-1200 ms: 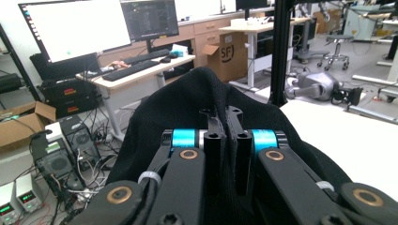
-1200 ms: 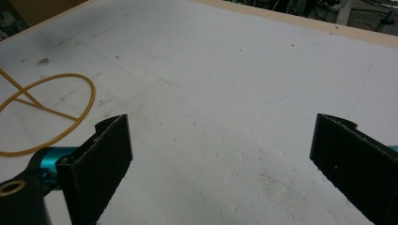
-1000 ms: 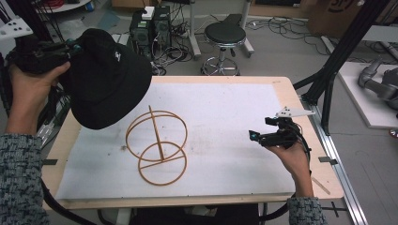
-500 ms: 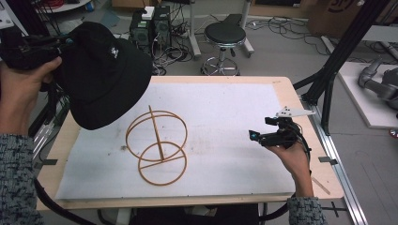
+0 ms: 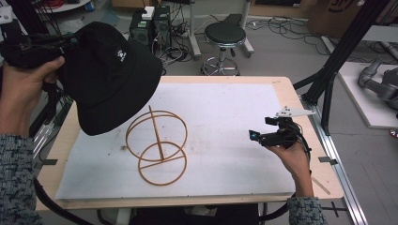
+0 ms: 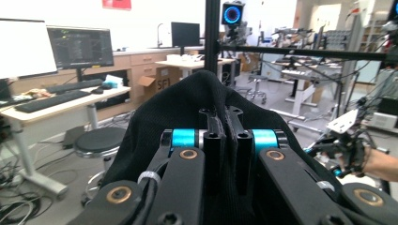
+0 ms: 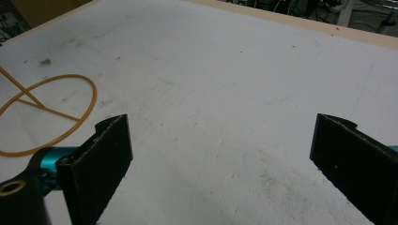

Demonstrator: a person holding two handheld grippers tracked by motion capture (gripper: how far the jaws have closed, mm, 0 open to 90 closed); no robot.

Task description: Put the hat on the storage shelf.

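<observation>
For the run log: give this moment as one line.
left gripper: shut on hat, held up | right gripper: open, idle | stand: bare

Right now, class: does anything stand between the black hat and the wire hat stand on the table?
Nothing visible does. The left gripper, jaws shut on the black hat, holds it above and left of the wire hat stand, with open air between them.

stool: a black round stool (image 5: 225,35) sits on the floor at 12 o'clock past the bench (image 5: 300,117)
computers: tower cases (image 5: 151,26) at 11 o'clock, cables around
</observation>
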